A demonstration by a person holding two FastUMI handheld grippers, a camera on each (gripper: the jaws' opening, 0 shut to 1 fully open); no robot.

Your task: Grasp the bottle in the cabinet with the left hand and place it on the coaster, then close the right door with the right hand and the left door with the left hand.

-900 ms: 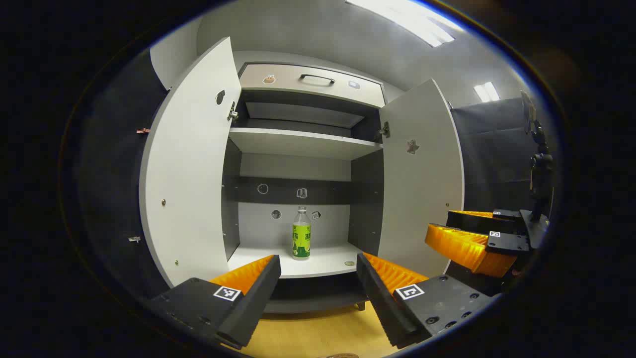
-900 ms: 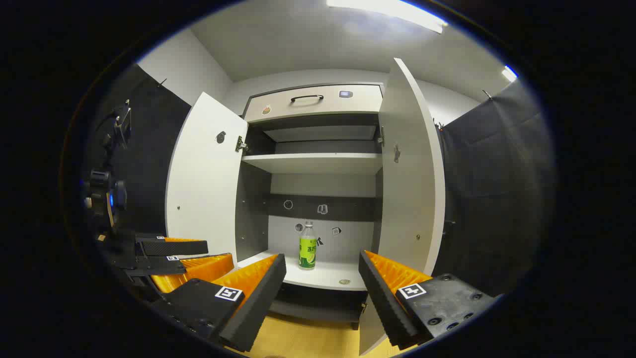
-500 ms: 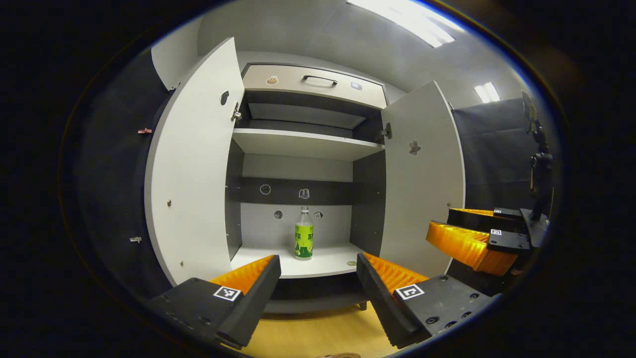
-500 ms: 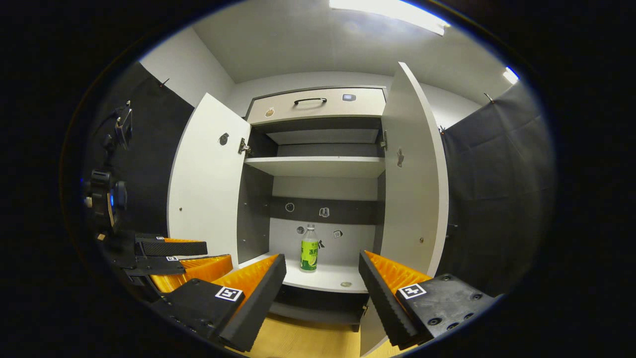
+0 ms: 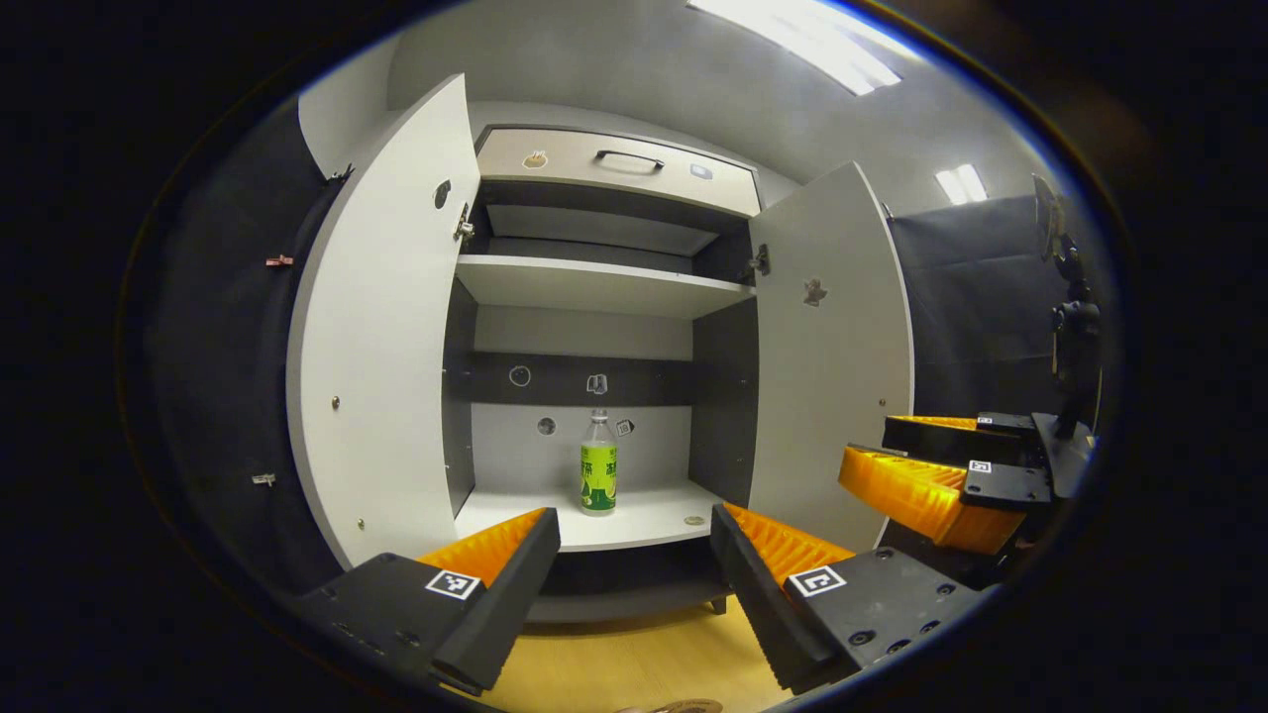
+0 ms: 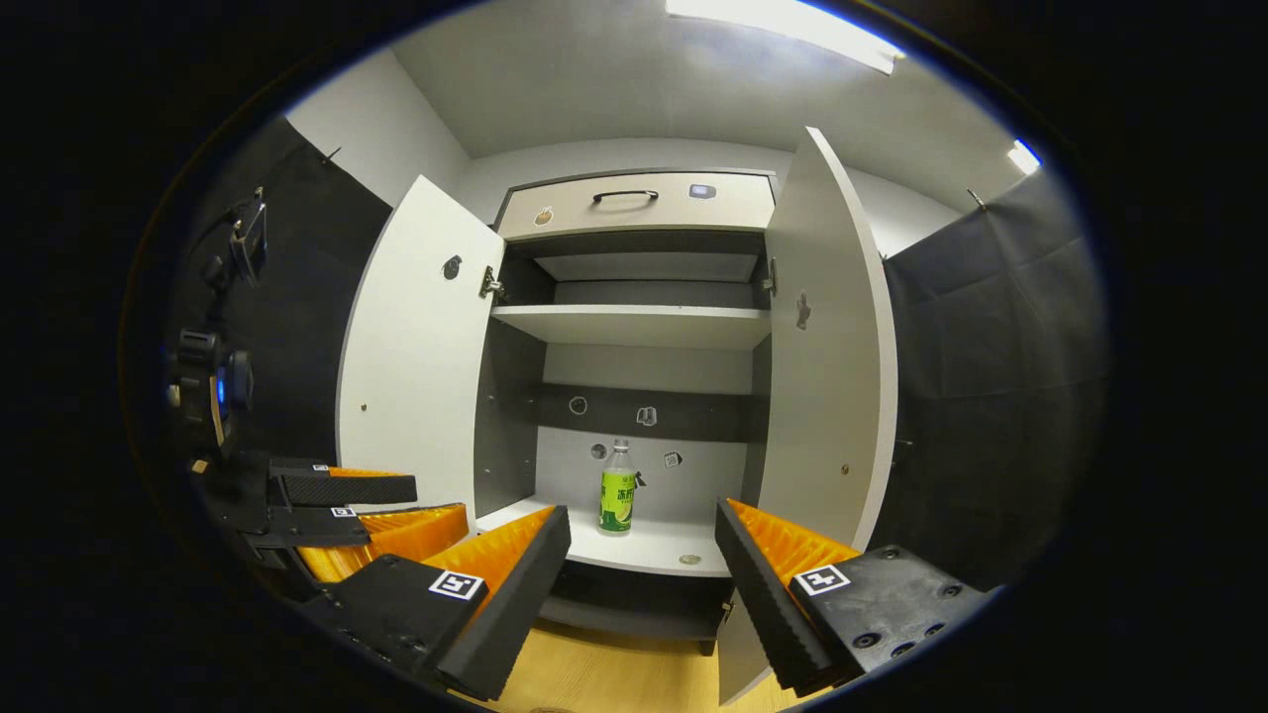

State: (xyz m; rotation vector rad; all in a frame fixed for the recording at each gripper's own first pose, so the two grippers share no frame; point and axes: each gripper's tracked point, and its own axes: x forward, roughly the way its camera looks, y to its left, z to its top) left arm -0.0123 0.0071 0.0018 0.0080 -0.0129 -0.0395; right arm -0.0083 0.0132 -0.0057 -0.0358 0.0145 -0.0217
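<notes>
Since the earlier frames we have barely shifted: in the left gripper view the bottle (image 5: 597, 462) sits a touch further left and the right door's edge has slid slightly leftward, while both grippers hold much the same stand-off from the cabinet (image 5: 604, 287).

We hold the left gripper (image 5: 634, 540) low in front of the open cabinet, its two fingers spread wide with nothing between them. The right gripper (image 6: 642, 540) is likewise spread and empty; from the left gripper view it also appears off to the right, level with us.

The bottle stands upright on the lower shelf (image 5: 634, 517), well apart from both grippers. It has a clear neck, a pale cap and a green wrapper. Its long axis is vertical. Seen along the left gripper's fingers, it lies ahead and slightly left of the gap's centre, above the fingertips.

A small round disc (image 5: 695, 520) rests near the shelf's front right corner; we judge it may be the coaster, though it is too small to be sure.

Both doors stand open: the left door (image 5: 381, 327) swung out leftward, the right door (image 5: 832, 347) rightward.

We judge the reach has not really begun. The left gripper faces the bottle more squarely, so it needs to travel forward, rise a little and drift left, closing across the upright body.
</notes>
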